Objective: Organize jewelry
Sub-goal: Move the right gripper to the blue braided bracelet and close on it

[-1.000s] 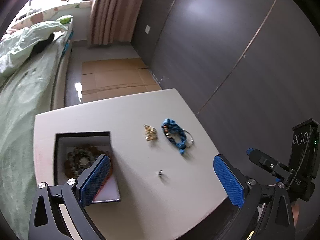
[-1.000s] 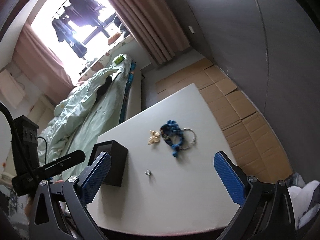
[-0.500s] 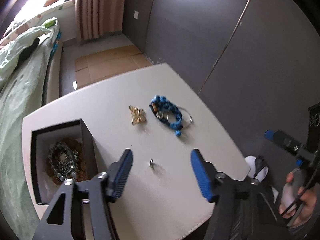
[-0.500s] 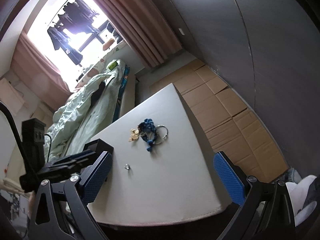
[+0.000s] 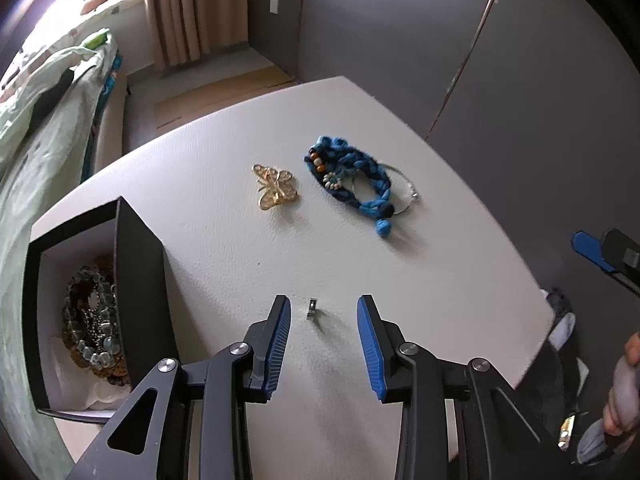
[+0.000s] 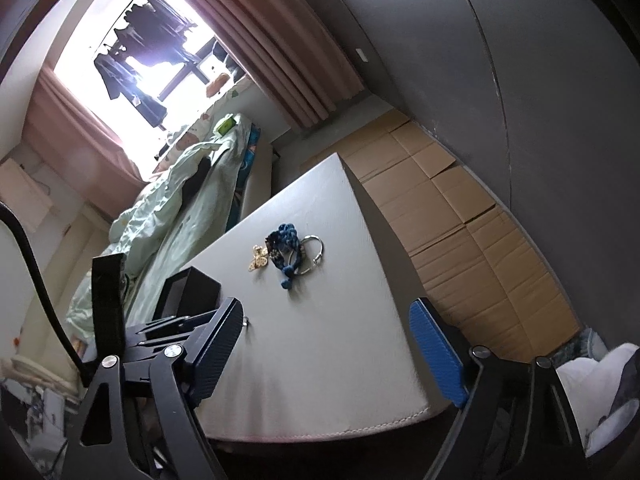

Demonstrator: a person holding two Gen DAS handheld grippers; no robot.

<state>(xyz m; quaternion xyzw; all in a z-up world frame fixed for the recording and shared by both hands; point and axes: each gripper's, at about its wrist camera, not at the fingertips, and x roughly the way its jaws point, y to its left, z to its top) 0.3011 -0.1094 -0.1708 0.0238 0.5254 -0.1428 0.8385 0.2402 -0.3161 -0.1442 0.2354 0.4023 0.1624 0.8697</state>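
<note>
A small silver ring [image 5: 312, 309] lies on the white table [image 5: 440, 264], between the blue pads of my left gripper [image 5: 323, 308]. Its jaws are closing and neither pad touches the ring. Farther back lie a gold butterfly brooch [image 5: 276, 187], a blue braided bracelet [image 5: 352, 178] and a thin silver hoop [image 5: 406, 188] under it. A black box [image 5: 140, 280] at the left holds beaded jewelry [image 5: 92, 320]. My right gripper [image 6: 326, 312] hovers over the table's near edge. Its jaws are closing a little with nothing between them. The right wrist view also shows the ring [image 6: 246, 322], brooch [image 6: 258, 259] and bracelet [image 6: 284, 248].
A bed with a green quilt [image 6: 172, 200] runs along the table's left side. Flattened cardboard [image 6: 460, 216] covers the floor to the right, beside a dark wall [image 6: 520, 60]. A hand [image 5: 624, 380] holds the right gripper at the edge of the left wrist view.
My left gripper came down and forward over the ring while its jaws narrowed around it. The right gripper shifted toward the table's right side and its jaws narrowed slightly.
</note>
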